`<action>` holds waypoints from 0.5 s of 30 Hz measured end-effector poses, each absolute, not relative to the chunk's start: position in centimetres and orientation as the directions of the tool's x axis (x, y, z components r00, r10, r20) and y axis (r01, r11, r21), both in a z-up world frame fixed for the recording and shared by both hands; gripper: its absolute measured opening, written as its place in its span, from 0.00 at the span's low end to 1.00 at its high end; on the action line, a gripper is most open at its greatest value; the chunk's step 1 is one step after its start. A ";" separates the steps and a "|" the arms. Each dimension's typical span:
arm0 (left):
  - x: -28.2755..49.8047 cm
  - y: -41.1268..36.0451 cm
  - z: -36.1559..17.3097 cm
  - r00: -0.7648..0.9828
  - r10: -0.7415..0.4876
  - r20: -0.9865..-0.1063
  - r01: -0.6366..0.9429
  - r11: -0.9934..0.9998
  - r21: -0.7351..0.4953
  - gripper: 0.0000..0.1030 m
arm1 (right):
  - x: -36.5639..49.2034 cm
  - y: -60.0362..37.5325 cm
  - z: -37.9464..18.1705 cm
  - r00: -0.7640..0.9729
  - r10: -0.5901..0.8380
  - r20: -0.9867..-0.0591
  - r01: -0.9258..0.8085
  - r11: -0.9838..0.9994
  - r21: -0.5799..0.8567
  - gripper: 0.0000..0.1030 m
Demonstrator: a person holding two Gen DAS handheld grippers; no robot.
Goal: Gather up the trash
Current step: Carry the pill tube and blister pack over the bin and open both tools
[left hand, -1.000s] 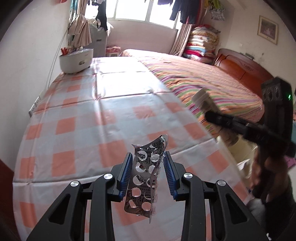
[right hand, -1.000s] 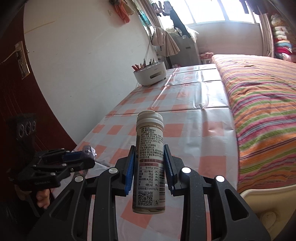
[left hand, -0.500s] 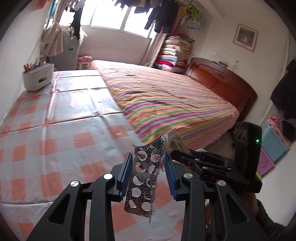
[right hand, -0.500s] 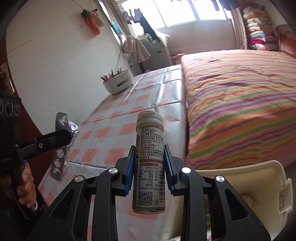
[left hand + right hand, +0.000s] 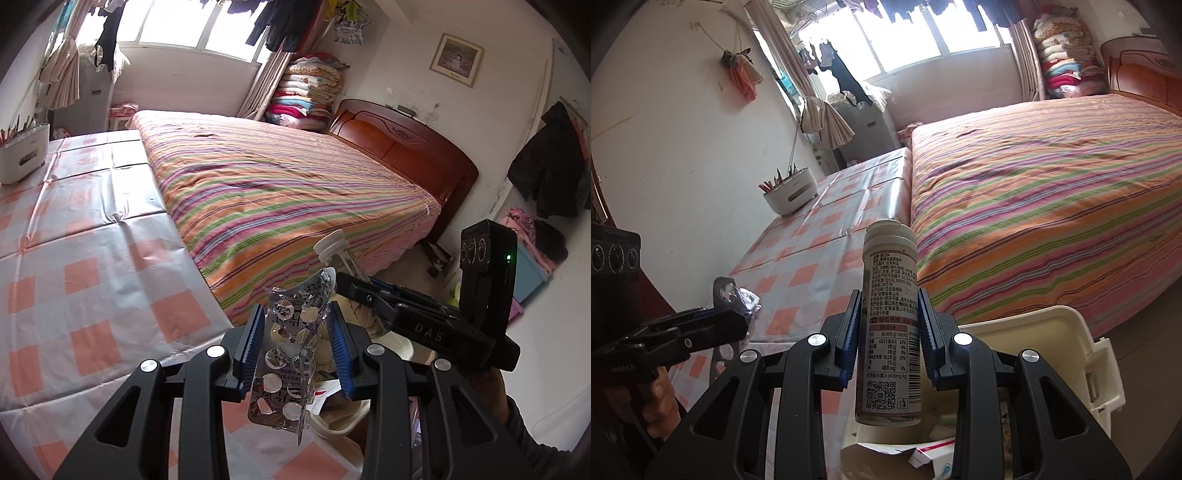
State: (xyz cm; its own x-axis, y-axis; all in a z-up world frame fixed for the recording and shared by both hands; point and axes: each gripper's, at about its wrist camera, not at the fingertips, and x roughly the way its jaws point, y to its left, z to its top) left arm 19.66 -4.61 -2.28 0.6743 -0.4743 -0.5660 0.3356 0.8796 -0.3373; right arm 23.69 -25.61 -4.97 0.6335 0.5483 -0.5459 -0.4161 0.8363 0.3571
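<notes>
Left tool [image 5: 298, 332] and right tool [image 5: 888, 325] both clamped, angled downward, side by side

the left gripper [image 5: 297, 343] pinches a silver blister pack [image 5: 291, 354] upright over a cream bin [image 5: 343, 424]. just right, the right gripper [image 5: 345, 278] carries a white-capped bottle [image 5: 334, 251]. checked table [image 5: 92, 266] left, striped bed [image 5: 280, 192] behind.

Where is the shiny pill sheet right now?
The pill sheet is clamped upright in the left gripper, just past the table edge and above the white bin. The right gripper beside it holds a bottle.
</notes>
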 end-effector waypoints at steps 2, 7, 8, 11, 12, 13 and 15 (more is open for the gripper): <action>19.6 -4.9 -2.7 0.667 -0.484 -0.567 0.344 0.875 -0.342 0.33 | 23.5 -25.9 -5.0 0.639 0.544 -0.544 -0.411 0.839 0.357 0.27; 19.7 -5.8 -3.3 0.651 -0.495 -0.575 0.360 0.869 -0.341 0.33 | 23.2 -26.8 -5.0 0.653 0.534 -0.537 -0.395 0.845 0.360 0.27; 19.6 -6.0 -3.4 0.649 -0.496 -0.577 0.362 0.868 -0.340 0.33 | 23.2 -26.9 -5.0 0.654 0.533 -0.537 -0.393 0.845 0.362 0.27; 19.6 -6.3 -3.6 0.646 -0.498 -0.578 0.366 0.867 -0.338 0.33 | 23.3 -27.3 -5.3 0.657 0.527 -0.539 -0.385 0.849 0.361 0.27; 19.6 -6.4 -3.6 0.643 -0.500 -0.580 0.369 0.866 -0.338 0.33 | 23.2 -27.2 -5.4 0.657 0.525 -0.541 -0.383 0.850 0.361 0.27; 19.7 -6.5 -3.7 0.640 -0.501 -0.583 0.371 0.865 -0.337 0.33 | 23.2 -27.3 -5.4 0.658 0.523 -0.542 -0.381 0.852 0.359 0.27; 19.7 -6.6 -3.9 0.639 -0.504 -0.581 0.370 0.863 -0.342 0.33 | 23.3 -27.4 -5.6 0.659 0.517 -0.546 -0.376 0.855 0.356 0.27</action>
State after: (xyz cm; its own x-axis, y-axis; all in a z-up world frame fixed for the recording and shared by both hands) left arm 19.72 -6.56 -3.91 0.6391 -0.5044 -0.5807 0.3703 0.8635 -0.3424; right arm 23.31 -27.41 -5.60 0.6587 0.5172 -0.5464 -0.3763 0.8554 0.3559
